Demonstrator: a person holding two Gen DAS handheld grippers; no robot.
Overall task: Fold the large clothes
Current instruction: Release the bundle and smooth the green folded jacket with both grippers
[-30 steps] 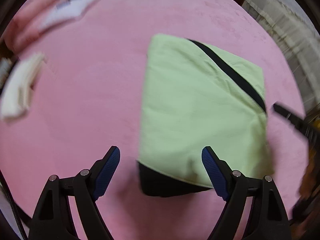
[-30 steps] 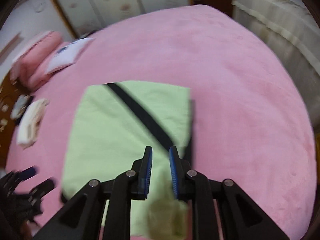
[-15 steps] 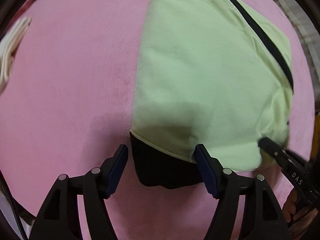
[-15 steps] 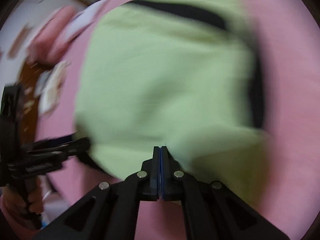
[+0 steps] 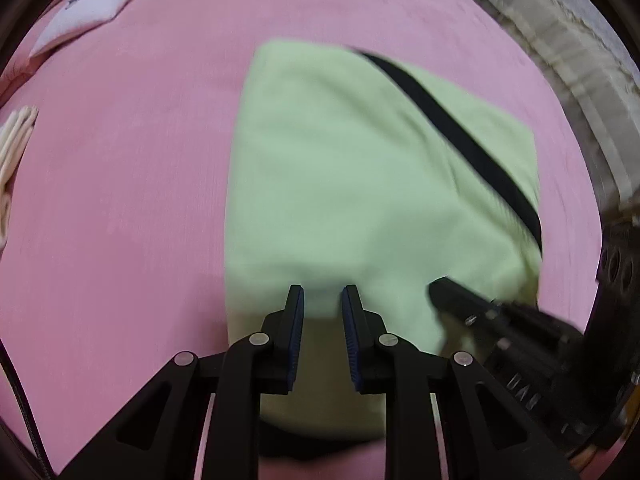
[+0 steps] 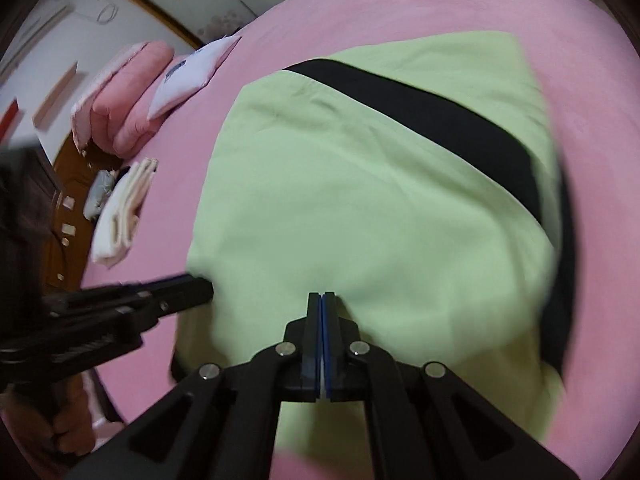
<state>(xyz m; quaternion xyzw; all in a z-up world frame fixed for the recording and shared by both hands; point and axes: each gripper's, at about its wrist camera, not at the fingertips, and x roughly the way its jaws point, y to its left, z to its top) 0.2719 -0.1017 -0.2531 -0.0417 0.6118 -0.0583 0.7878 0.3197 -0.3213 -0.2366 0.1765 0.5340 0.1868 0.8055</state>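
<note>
So the light green garment with a black diagonal stripe [image 5: 360,184] is lying partly folded on the pink plush bedspread [image 5: 120,160], a bit toward the bed's right edge and close to its near edge. Both grippers are working the garment's near hem.

The right gripper [image 6: 322,300] has its blue pads pressed together with what looks like a thin pinch of green fabric between them, so I'd say it's holding the hem. The left gripper [image 5: 322,300] is at a narrow gap with green cloth sitting between the fingers, but I honestly can't tell if it's actually clamping anything or just straddling the fabric.

What could go wrong: if the left one hasn't got a real bite, lifting both will pull the hem up on one side only, and the fold goes crooked or the layers slide apart. The right pinch also looks shallow, so it might slip out mid-lift. There's a dark layer peeking out under the near edge, and grabbing only the top layer would leave that behind.

Orientation: the folded shape is roughly rectangular, with its long axis running from the near edge of the bed away toward the far side. The black stripe cuts diagonally from far-left to near-right.
</note>
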